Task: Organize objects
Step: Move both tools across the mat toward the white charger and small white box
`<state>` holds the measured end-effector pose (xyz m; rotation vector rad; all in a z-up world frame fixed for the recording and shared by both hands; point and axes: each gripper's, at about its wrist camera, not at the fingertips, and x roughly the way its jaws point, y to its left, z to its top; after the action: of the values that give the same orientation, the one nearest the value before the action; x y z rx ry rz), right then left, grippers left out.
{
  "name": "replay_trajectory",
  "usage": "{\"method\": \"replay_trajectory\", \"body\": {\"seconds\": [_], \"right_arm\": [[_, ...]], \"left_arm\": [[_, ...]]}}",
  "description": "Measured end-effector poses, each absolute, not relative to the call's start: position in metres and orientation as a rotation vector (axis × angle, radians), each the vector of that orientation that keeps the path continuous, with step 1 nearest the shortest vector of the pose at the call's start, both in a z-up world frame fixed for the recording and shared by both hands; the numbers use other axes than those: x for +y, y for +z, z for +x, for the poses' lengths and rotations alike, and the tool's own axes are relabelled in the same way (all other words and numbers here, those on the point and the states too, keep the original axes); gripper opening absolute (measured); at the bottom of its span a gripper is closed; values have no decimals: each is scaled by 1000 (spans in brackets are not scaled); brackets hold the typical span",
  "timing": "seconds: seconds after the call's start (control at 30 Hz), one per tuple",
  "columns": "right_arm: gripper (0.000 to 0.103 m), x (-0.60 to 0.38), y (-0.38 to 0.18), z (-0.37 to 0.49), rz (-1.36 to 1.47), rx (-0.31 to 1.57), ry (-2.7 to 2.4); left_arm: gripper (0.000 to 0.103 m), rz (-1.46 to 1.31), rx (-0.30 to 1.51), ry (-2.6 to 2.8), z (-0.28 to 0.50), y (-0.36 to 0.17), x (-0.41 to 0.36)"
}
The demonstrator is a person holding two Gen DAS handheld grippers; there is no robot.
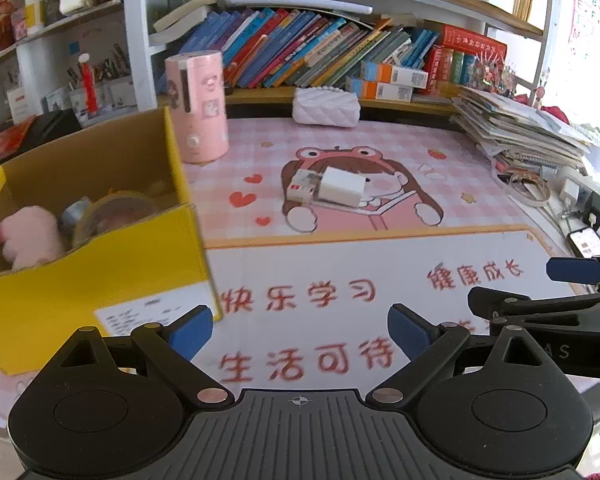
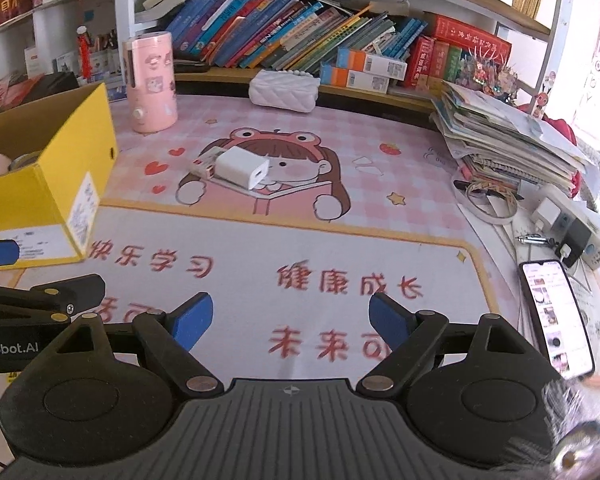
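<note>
Left wrist view: the left tongs (image 1: 300, 330) hang apart over the pink cartoon mat (image 1: 340, 264) on the surface, nothing between their blue pads. A white charger (image 1: 342, 187) lies mid-frame on the mat, touching a small red-and-white box (image 1: 302, 187) on its left. At the left edge of the frame sits an open yellow carton (image 1: 100, 292) holding a pink plush (image 1: 30, 236) and a tape roll (image 1: 118, 210). A pink cylinder (image 1: 198, 106) stands just behind it. In the right wrist view, the right tongs (image 2: 290, 318) are also spread and empty; a lit phone (image 2: 556, 316) lies at the right.
</note>
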<state>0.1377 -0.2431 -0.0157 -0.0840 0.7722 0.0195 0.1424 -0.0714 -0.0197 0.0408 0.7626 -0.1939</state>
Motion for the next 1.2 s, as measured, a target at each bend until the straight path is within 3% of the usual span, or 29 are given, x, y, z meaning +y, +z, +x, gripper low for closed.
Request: {"method": "replay_trajectory", "body": {"seconds": [0.93,1.2], "right_arm": [[72,-304,-11,245,-9,713,172],[71,-308,-6,280,-8,678,193]], "left_arm": [[95,95,716,-50,220,-14,-126],[82,109,711,-17,242,-13,-127]]}}
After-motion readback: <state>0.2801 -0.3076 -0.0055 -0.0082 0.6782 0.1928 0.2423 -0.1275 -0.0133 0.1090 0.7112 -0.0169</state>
